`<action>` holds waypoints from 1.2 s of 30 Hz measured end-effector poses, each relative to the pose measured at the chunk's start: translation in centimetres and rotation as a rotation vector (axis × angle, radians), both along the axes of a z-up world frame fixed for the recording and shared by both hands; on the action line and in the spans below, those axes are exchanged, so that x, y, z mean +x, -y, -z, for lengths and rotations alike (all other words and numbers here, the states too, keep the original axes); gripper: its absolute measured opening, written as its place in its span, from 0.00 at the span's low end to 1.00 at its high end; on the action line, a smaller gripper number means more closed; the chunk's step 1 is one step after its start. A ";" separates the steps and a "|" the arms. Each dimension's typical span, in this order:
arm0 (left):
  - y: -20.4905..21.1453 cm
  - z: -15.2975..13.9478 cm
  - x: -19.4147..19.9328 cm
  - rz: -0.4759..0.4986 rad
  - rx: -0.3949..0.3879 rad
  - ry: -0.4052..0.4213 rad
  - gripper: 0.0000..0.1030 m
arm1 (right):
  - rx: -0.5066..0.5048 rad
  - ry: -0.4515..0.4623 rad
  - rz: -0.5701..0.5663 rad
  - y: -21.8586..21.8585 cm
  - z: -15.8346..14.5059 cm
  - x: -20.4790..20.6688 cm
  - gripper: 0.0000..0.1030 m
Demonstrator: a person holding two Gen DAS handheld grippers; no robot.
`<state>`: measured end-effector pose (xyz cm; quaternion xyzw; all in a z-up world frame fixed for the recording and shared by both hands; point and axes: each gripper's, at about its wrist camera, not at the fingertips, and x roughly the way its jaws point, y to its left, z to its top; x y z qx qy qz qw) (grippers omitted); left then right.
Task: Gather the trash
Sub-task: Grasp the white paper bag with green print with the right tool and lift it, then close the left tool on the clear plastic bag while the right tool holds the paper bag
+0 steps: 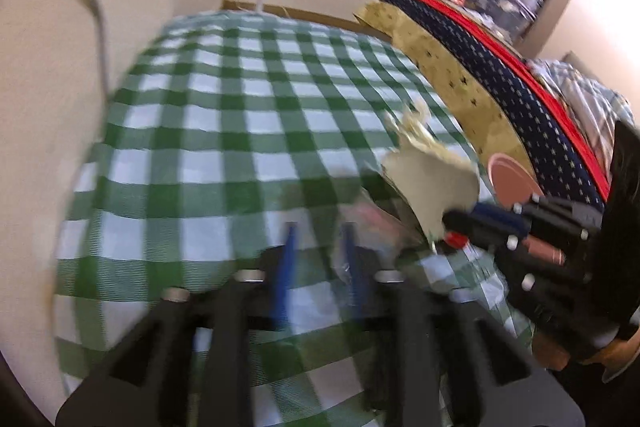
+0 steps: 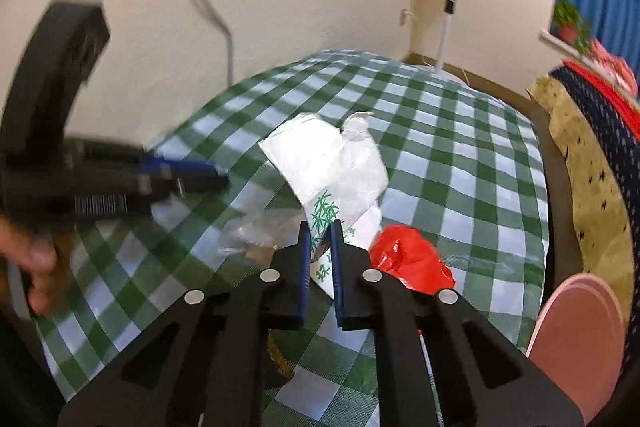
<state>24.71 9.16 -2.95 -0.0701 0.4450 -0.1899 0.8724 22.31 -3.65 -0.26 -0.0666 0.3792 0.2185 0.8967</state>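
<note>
Right gripper (image 2: 320, 239) has its fingers clamped on a white paper wrapper (image 2: 332, 167), held above the worktop (image 2: 460, 155). Wrapper's long axis runs away from the fingers, free end pointing up toward the far wall. Left gripper (image 1: 320, 243) fingers spread, holding nothing. Early stage by the look: red plastic scrap (image 2: 408, 259) and clear wrapper (image 2: 252, 231) still uncollected on the worktop.
</note>
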 end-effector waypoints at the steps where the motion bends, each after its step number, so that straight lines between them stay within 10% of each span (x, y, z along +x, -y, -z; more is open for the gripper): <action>1: 0.6 0.3 0.1 0.017 0.009 -0.006 0.43 | 0.010 -0.002 0.010 0.3 -0.1 0.1 0.07; 6: 2.8 1.3 0.4 0.067 0.060 -0.023 0.41 | 0.038 0.002 0.039 1.4 -0.5 0.3 0.05; 11: 3.3 0.5 0.1 0.071 0.055 -0.004 0.07 | 0.086 0.005 0.062 2.7 -1.4 0.2 0.02; 36: 4.5 -6.7 -5.0 0.038 0.089 0.211 0.02 | 0.206 0.086 0.163 8.0 -7.5 -4.3 0.02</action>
